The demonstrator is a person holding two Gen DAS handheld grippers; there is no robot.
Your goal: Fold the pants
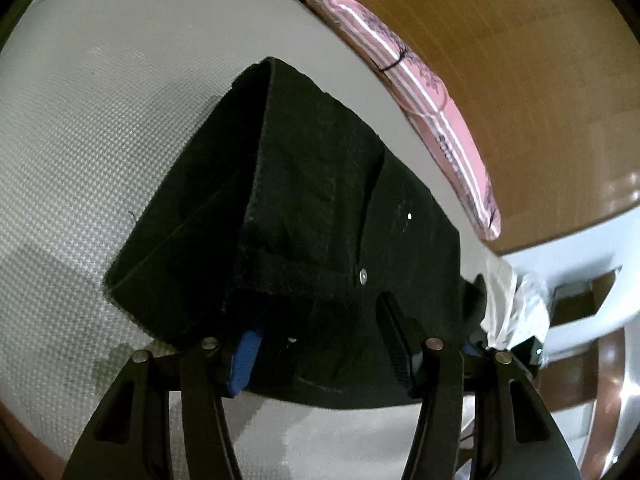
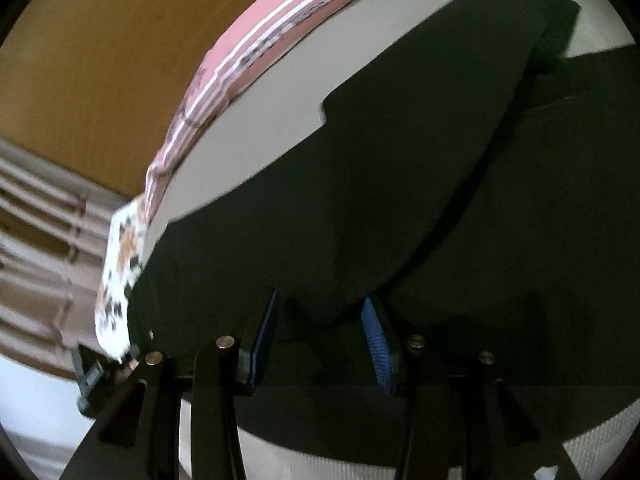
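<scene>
Black pants (image 1: 312, 184) lie folded on a pale woven surface (image 1: 80, 140), one layer doubled back with a sharp crease; a metal rivet (image 1: 363, 276) shows near the waistband. My left gripper (image 1: 320, 344) hovers over the near edge of the pants, its jaws apart and blue pads (image 1: 246, 360) pressing on nothing. In the right wrist view the pants (image 2: 400, 200) fill most of the picture as flat dark cloth. My right gripper (image 2: 320, 320) stands open over them, pads (image 2: 376, 344) spread wide with only flat cloth below.
A pink striped cloth (image 1: 432, 92) runs along the far edge of the surface (image 2: 260, 140), with wooden floor (image 1: 520, 60) beyond. A white crumpled cloth (image 1: 512, 304) and white furniture (image 1: 580, 272) sit at the right. A patterned white cloth (image 2: 120, 272) hangs at the left edge.
</scene>
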